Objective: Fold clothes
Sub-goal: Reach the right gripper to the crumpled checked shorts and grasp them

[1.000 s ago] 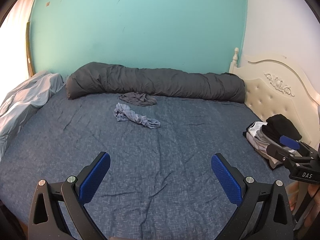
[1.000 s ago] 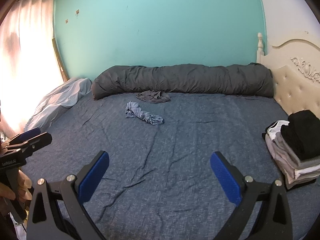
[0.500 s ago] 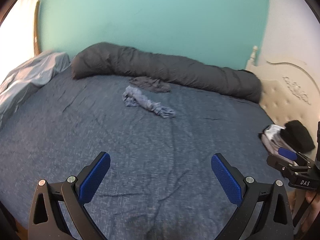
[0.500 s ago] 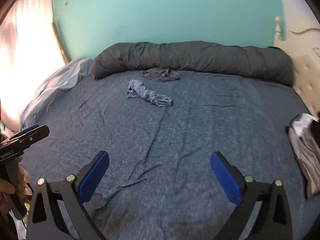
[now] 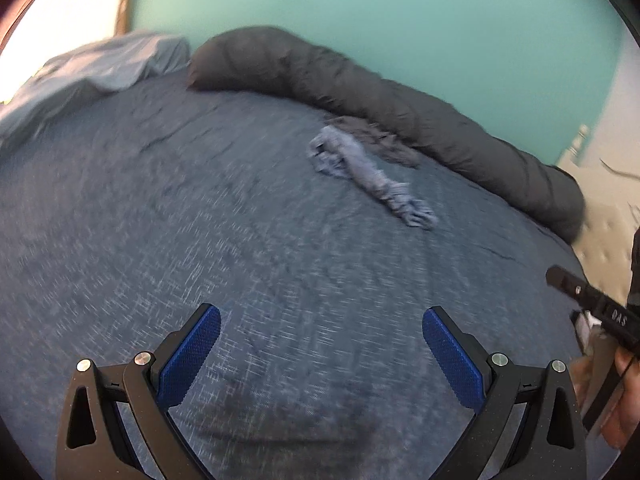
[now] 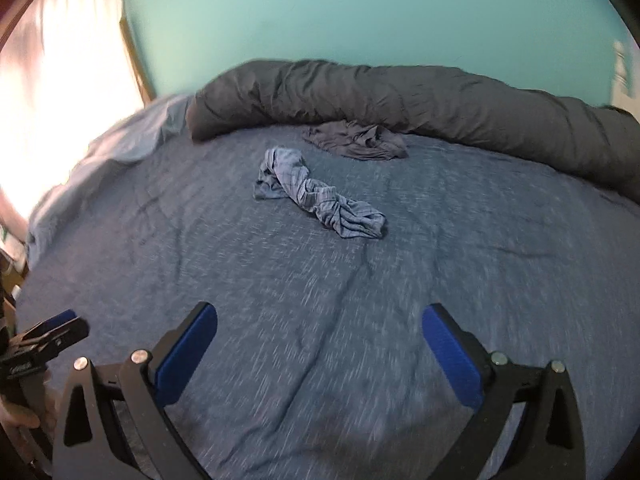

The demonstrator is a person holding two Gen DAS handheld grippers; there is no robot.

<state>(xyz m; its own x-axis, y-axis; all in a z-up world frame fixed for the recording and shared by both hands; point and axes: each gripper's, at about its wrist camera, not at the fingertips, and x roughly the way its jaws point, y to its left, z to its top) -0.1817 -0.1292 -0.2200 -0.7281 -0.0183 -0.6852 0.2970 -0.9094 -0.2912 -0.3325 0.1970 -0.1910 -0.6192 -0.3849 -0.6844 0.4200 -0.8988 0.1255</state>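
Note:
A crumpled light blue striped garment (image 6: 318, 194) (image 5: 370, 176) lies twisted on the blue bed sheet (image 6: 360, 320). Behind it a dark grey garment (image 6: 356, 142) (image 5: 372, 138) is bunched against the rolled duvet. My left gripper (image 5: 320, 344) hovers open over bare sheet, well short of both garments. My right gripper (image 6: 320, 342) is also open and empty, with the striped garment ahead of it. The other gripper shows at the edge of each view, held by a hand (image 5: 624, 408).
A long rolled dark grey duvet (image 6: 420, 96) lies along the teal wall. A pale blue sheet (image 6: 120, 140) is heaped at the left by the bright window. The cream headboard (image 5: 608, 216) stands at the right.
Both grippers have moved forward and swung left over the bed. The two garments appear nearer. The folded stack at the right has left both views.

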